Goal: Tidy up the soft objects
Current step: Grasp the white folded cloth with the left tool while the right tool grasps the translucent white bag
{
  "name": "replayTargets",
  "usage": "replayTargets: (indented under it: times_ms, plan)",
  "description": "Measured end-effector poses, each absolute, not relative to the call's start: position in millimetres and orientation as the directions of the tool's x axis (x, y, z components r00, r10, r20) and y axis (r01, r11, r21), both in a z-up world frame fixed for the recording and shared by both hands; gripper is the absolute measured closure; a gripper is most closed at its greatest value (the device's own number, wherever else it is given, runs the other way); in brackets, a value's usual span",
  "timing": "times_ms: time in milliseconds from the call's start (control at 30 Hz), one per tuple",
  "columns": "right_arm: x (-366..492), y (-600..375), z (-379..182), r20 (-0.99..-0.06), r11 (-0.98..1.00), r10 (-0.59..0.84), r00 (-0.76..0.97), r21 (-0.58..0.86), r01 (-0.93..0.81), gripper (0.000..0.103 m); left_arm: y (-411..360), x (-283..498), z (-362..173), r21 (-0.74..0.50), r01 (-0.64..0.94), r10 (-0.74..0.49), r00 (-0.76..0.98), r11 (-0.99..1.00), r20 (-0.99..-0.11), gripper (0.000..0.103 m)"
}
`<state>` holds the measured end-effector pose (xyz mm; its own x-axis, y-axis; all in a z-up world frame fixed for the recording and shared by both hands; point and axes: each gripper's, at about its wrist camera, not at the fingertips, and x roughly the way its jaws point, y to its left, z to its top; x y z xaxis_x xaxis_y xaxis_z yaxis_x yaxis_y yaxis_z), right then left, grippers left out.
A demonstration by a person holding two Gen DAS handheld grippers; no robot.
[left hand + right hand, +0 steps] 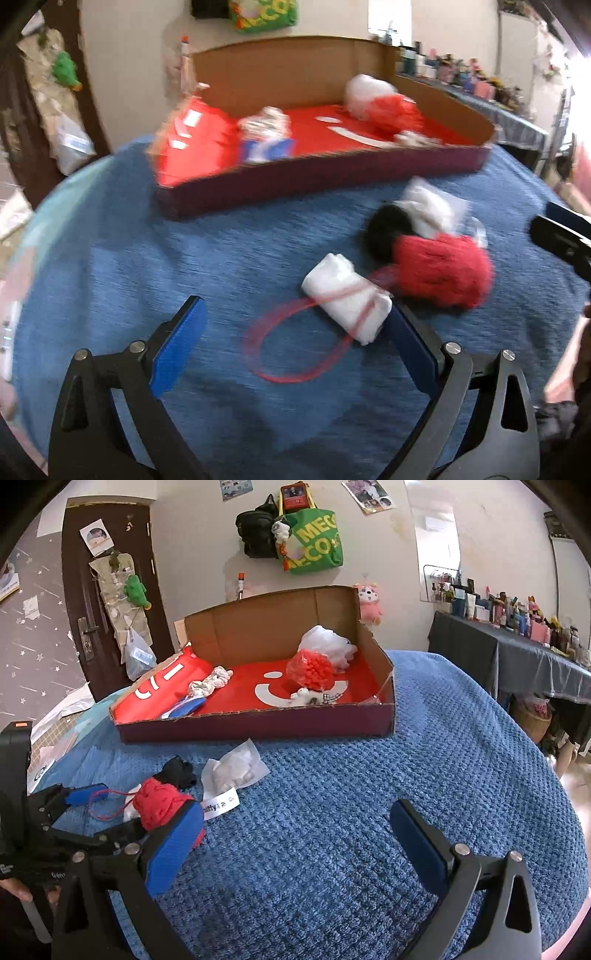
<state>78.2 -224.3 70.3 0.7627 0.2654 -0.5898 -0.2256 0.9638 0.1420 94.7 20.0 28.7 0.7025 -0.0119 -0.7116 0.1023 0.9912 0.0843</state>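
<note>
On the blue knitted bedspread (369, 775), your shallow cardboard box (258, 723) holds one red pom-pom bag (310, 670). Nearer, one red knitted bundle (441, 269), one white roll (345, 301). Left gripper (295, 332) and right gripper (295, 834) gape empty. Green bag (314, 541) reads "MECO".

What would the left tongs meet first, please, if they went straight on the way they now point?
Probably the white roll bound with red cord, lying on the blue blanket just ahead, by the right finger of the open left tongs. Blur makes depth uncertain; the red knitted piece lies beyond.
</note>
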Motion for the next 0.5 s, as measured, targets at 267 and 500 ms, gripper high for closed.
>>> replayTargets:
  times_ms: [267,500]
  plan:
    - [87.3,-218.6,67.4,-0.597,0.959,0.282,0.751,0.154,-0.238,0.000,63.9,102.7,39.5,0.131,-0.015,0.102,0.718,0.991,-0.689,0.006]
    - [91.2,-211.6,69.5,-0.594,0.955,0.295,0.748,0.152,-0.256,0.000,69.5,103.4,36.5,0.129,-0.001,0.092,0.706,0.992,-0.702,0.006]
